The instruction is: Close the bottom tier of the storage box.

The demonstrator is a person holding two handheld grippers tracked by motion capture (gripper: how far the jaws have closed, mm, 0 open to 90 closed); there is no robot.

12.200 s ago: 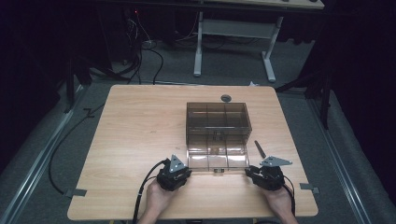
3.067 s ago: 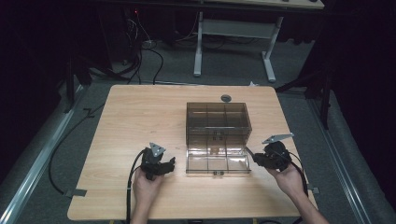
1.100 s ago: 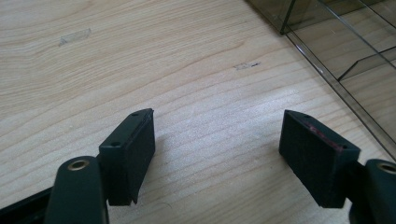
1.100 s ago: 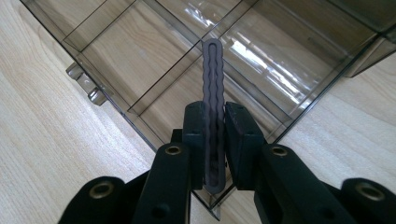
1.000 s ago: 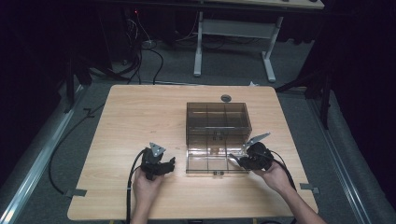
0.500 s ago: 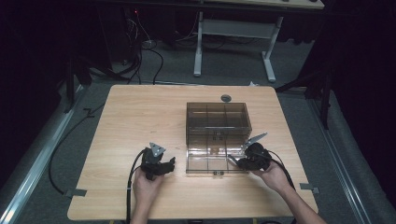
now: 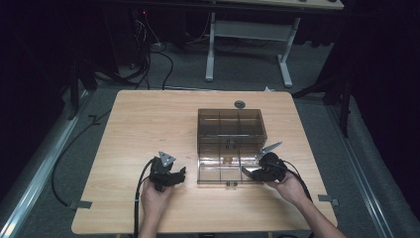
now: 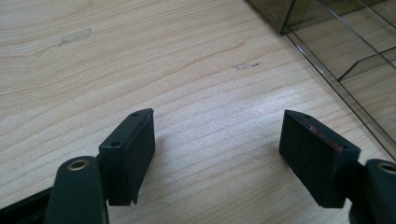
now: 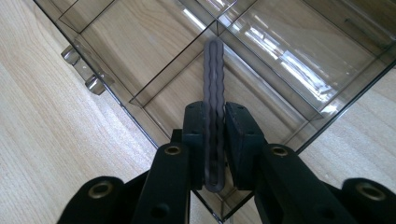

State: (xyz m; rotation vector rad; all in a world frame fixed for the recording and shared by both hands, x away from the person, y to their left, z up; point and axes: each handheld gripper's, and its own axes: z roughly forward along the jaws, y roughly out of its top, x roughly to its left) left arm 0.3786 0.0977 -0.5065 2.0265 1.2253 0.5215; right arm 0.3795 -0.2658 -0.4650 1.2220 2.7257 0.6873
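One clear box [image 7: 231,130] stands on the one table [image 7: 148,119], and one grey wavy strip [image 9: 214,93] hangs over the box. Two grippers are near the box: one left gripper [image 7: 179,174] and one right gripper [image 7: 246,172]. One small round disc [image 7: 239,104] lies behind the box.

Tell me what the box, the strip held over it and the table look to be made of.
Box: clear, smoke-tinted hard plastic, glossy; it shows glare and the wood beneath.
Strip: grey, matte, wavy-edged; probably rubber or soft plastic.
Table: light wood or wood-look laminate, visible grain, satin sheen.

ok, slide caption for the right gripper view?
Right gripper pinching a thin wavy grey strip over the clear smoky plastic compartment box.
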